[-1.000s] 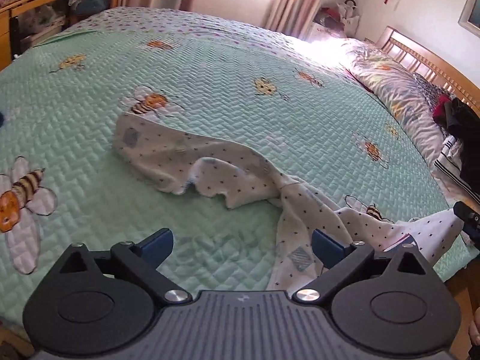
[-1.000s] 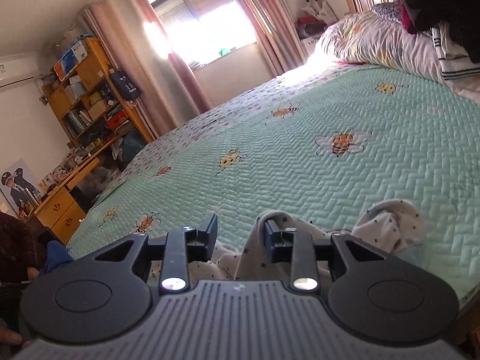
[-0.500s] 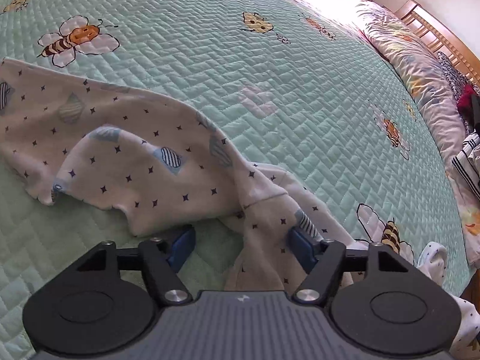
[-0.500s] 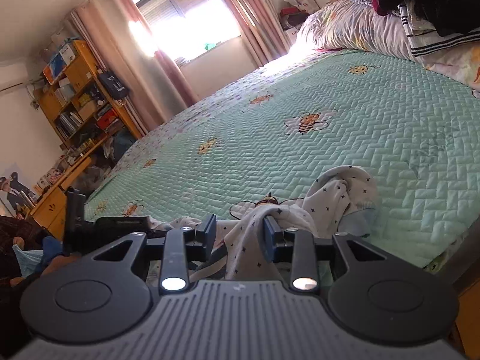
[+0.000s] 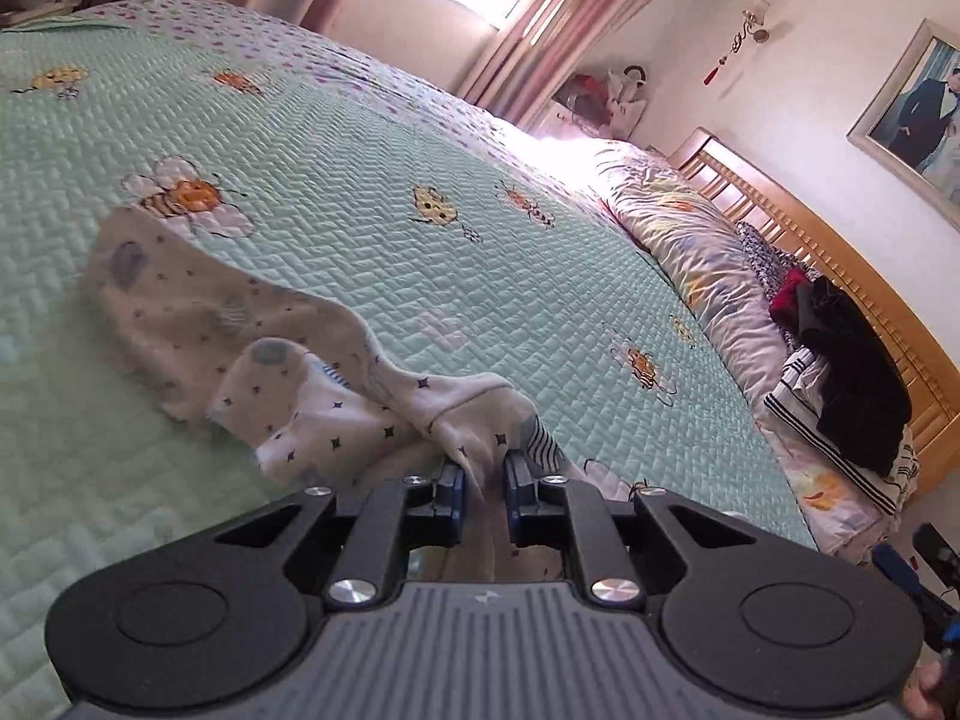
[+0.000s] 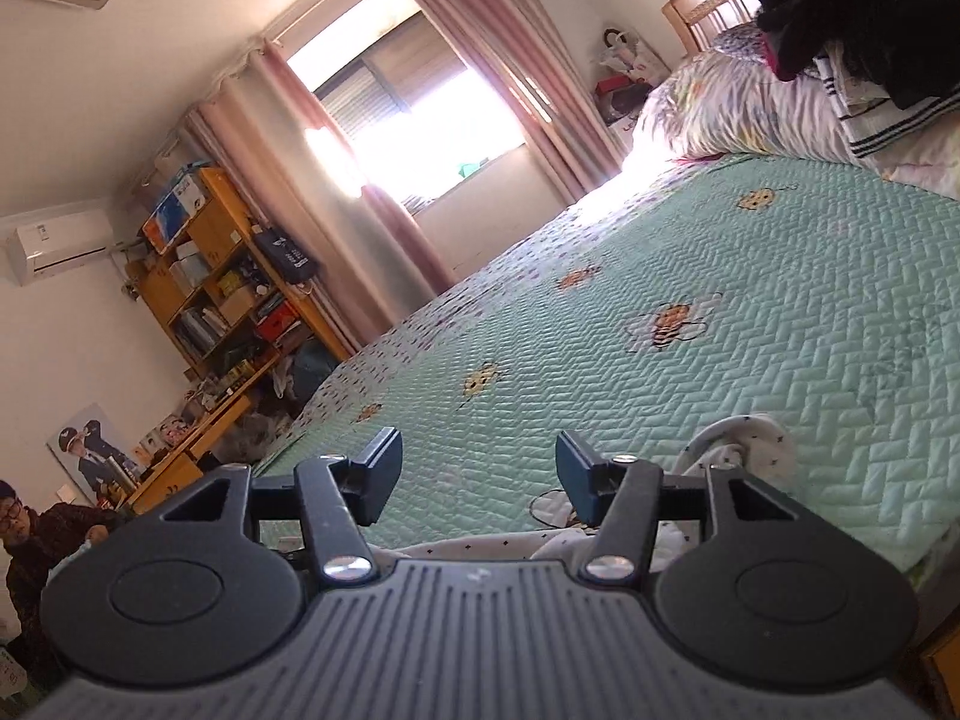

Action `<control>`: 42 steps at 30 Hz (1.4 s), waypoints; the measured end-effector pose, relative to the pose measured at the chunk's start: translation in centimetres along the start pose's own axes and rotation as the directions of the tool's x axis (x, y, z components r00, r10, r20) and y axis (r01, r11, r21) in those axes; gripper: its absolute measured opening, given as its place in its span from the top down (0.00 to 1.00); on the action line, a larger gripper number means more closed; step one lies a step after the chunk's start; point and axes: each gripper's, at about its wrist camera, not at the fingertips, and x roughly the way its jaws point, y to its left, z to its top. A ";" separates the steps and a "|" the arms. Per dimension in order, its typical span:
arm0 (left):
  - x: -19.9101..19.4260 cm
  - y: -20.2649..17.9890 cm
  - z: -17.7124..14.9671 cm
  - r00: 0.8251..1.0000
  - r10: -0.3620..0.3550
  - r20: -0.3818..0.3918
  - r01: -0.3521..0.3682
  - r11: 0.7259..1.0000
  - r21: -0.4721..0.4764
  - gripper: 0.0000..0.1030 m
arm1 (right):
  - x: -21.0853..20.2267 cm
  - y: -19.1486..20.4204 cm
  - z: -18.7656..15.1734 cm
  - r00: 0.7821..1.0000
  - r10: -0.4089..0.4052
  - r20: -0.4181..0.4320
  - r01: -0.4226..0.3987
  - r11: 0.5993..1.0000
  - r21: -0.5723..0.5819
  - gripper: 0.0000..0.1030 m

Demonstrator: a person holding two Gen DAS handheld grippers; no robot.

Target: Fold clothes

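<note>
A white garment [image 5: 198, 324] with small dark stars lies crumpled on the green bee-print quilt [image 5: 360, 180]. In the left wrist view my left gripper [image 5: 483, 489] has its jaws closing, and a bunched fold of the garment is pinched between the blue pads. In the right wrist view my right gripper [image 6: 477, 468] hangs low over the quilt [image 6: 780, 300] near the bed's edge. Its jaws are opening and nothing is between them. Part of the garment [image 6: 744, 444] lies just below and to the right of its right finger.
A floral duvet [image 5: 690, 240] and a pile of dark and striped clothes [image 5: 852, 384] lie along the wooden headboard [image 5: 840, 240]. A wooden bookshelf [image 6: 210, 276] stands by the curtained window. A person [image 6: 30, 540] sits at the far left.
My left gripper went from wide open to nearly closed on a fold of the garment and tipped up. My right gripper let go of the cloth it pinched and opened.
</note>
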 end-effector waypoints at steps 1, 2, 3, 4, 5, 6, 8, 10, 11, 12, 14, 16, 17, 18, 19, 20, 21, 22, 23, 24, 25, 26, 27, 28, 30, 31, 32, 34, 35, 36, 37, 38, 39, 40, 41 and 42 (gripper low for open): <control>-1.4 0.9 -0.7 1.000 0.021 -0.016 -0.021 1.000 -0.008 0.76 | 0.2 0.5 -0.3 1.000 0.010 -0.010 -0.010 1.000 -0.023 0.42; -2.5 2.0 -1.6 0.998 0.049 -0.043 -0.050 0.999 -0.019 0.74 | 0.5 0.9 -0.6 1.000 0.017 -0.023 -0.018 0.999 -0.042 0.41; -3.4 3.1 -2.4 0.994 0.078 -0.071 -0.080 0.997 -0.025 0.73 | 0.8 1.3 -0.9 0.999 0.022 -0.035 -0.024 0.998 -0.056 0.41; -4.3 4.2 -3.2 0.990 0.104 -0.099 -0.107 0.994 -0.028 0.73 | 1.2 1.5 -1.1 0.999 0.026 -0.047 -0.029 0.998 -0.060 0.41; -5.0 5.2 -3.8 0.985 0.127 -0.119 -0.132 0.991 -0.034 0.73 | 1.8 1.7 -1.3 0.998 0.027 -0.062 -0.031 0.998 -0.060 0.41; -5.8 5.9 -4.2 0.982 0.141 -0.123 -0.146 0.988 -0.040 0.73 | 2.4 2.0 -1.5 0.996 0.025 -0.081 -0.030 0.998 -0.062 0.41; -6.8 5.7 -3.7 0.987 0.130 -0.091 -0.133 0.991 -0.022 0.69 | 3.6 2.8 -1.7 0.993 0.027 -0.114 -0.037 0.995 -0.088 0.41; -7.4 4.8 -2.7 0.992 0.112 -0.052 -0.111 0.994 0.009 0.56 | 5.4 3.7 -1.5 0.988 -0.002 -0.155 -0.021 0.989 -0.145 0.40; -7.2 4.0 -1.8 0.994 0.101 -0.034 -0.099 0.994 0.033 0.52 | 6.5 4.0 -1.4 0.983 -0.032 -0.179 -0.001 0.983 -0.182 0.40; -6.8 3.0 -1.0 0.996 0.089 -0.020 -0.087 0.994 0.059 0.44 | 7.7 4.2 -1.1 0.977 -0.072 -0.203 0.027 0.976 -0.216 0.40; -5.4 0.8 0.6 0.998 0.063 -0.005 -0.062 0.992 0.112 0.40 | 10.3 3.4 -0.8 0.957 -0.109 -0.268 0.050 0.975 -0.218 0.40; -3.0 -1.0 1.8 0.999 0.043 -0.020 -0.040 0.988 0.150 0.40 | 12.8 2.2 -0.6 0.930 -0.133 -0.343 0.064 0.977 -0.203 0.40; -1.8 -1.8 2.3 0.999 0.036 -0.030 -0.030 0.985 0.171 0.40 | 13.8 1.5 -0.8 0.911 -0.145 -0.386 0.073 0.978 -0.195 0.40; -0.6 -2.6 2.6 0.999 0.029 -0.041 -0.020 0.981 0.193 0.40 | 14.6 1.0 -1.2 0.892 -0.161 -0.421 0.084 0.977 -0.196 0.40; 0.6 -3.2 2.8 0.998 0.027 -0.058 -0.015 0.977 0.214 0.40 | 14.9 0.7 -1.7 0.871 -0.189 -0.454 0.101 0.972 -0.211 0.40; 1.9 -3.9 2.8 0.997 0.031 -0.077 -0.012 0.972 0.233 0.40 | 14.8 0.5 -2.5 0.843 -0.212 -0.495 0.109 0.967 -0.230 0.40; 3.2 -4.5 2.9 0.995 0.035 -0.097 -0.010 0.968 0.252 0.40 | 14.3 0.6 -3.3 0.816 -0.215 -0.536 0.095 0.965 -0.243 0.40; 4.4 -5.0 2.8 0.992 0.043 -0.121 -0.009 0.962 0.272 0.40 | 13.4 0.7 -4.1 0.796 -0.205 -0.569 0.070 0.966 -0.250 0.40; 5.4 -5.3 2.5 0.988 0.056 -0.147 -0.011 0.956 0.293 0.40 | 12.1 0.9 -5.0 0.775 -0.192 -0.602 0.043 0.966 -0.253 0.40; 6.2 -5.5 2.0 0.982 0.075 -0.171 -0.017 0.949 0.316 0.40 | 10.7 1.2 -6.0 0.756 -0.183 -0.628 0.020 0.966 -0.257 0.41; 6.8 -5.5 1.2 0.976 0.092 -0.196 -0.022 0.941 0.337 0.40 | 9.3 1.5 -6.9 0.742 -0.179 -0.646 0.005 0.965 -0.262 0.41; 7.3 -5.4 0.4 0.969 0.108 -0.221 -0.024 0.935 0.353 0.40 | 8.0 1.6 -7.7 0.732 -0.174 -0.659 -0.005 0.965 -0.261 0.41; 7.7 -5.3 -0.4 0.963 0.119 -0.243 -0.024 0.932 0.361 0.40 | 6.8 1.6 -8.3 0.726 -0.166 -0.667 -0.007 0.969 -0.248 0.41; 8.0 -5.1 -1.1 0.957 0.126 -0.263 -0.022 0.932 0.363 0.40 | 5.9 1.5 -8.7 0.726 -0.153 -0.670 -0.004 0.974 -0.227 0.41; 8.0 -4.5 -2.4 0.948 0.129 -0.291 -0.017 0.933 0.359 0.40 | 4.6 1.2 -8.8 0.747 -0.124 -0.653 -0.002 0.982 -0.188 0.41; 7.9 -4.2 -2.8 0.946 0.124 -0.298 -0.012 0.935 0.354 0.40 | 4.1 1.1 -8.4 0.766 -0.110 -0.634 -0.004 0.984 -0.176 0.41; 7.7 -3.8 -3.0 0.945 0.121 -0.303 -0.008 0.937 0.349 0.40 | 3.9 1.2 -7.7 0.788 -0.093 -0.609 -0.011 0.986 -0.165 0.41; 7.3 -3.7 -3.0 0.946 0.118 -0.303 -0.005 0.937 0.349 0.40 | 3.8 1.5 -6.1 0.833 -0.039 -0.553 -0.044 0.990 -0.136 0.40; 7.2 -3.7 -2.9 0.946 0.119 -0.302 -0.006 0.937 0.350 0.40 | 4.0 1.7 -5.3 0.854 -0.013 -0.520 -0.062 0.990 -0.126 0.40; 7.2 -3.7 -2.7 0.946 0.122 -0.301 -0.010 0.937 0.350 0.39 | 4.3 1.8 -4.4 0.873 0.004 -0.488 -0.074 0.990 -0.124 0.40; 7.4 -3.9 -2.6 0.946 0.128 -0.299 -0.015 0.936 0.352 0.39 | 5.0 1.8 -3.6 0.886 0.009 -0.463 -0.077 0.989 -0.128 0.37; 7.5 -3.9 -2.6 0.945 0.133 -0.300 -0.020 0.936 0.352 0.39 | 6.1 1.5 -3.0 0.893 0.003 -0.451 -0.072 0.988 -0.135 0.32; 7.6 -4.0 -2.7 0.943 0.137 -0.302 -0.024 0.936 0.352 0.39 | 7.3 1.0 -2.7 0.893 -0.007 -0.451 -0.063 0.988 -0.140 0.31; 7.7 -4.0 -2.8 0.942 0.140 -0.305 -0.026 0.936 0.351 0.38 | 8.6 0.5 -2.6 0.886 -0.020 -0.463 -0.051 0.989 -0.140 0.31; 7.6 -4.0 -3.0 0.942 0.142 -0.305 -0.028 0.936 0.350 0.38 | 10.2 -0.1 -2.8 0.868 -0.029 -0.496 -0.043 0.990 -0.134 0.31; 7.5 -3.9 -3.1 0.942 0.142 -0.303 -0.029 0.937 0.349 0.38 | 11.5 -0.6 -3.4 0.844 -0.026 -0.536 -0.051 0.991 -0.127 0.31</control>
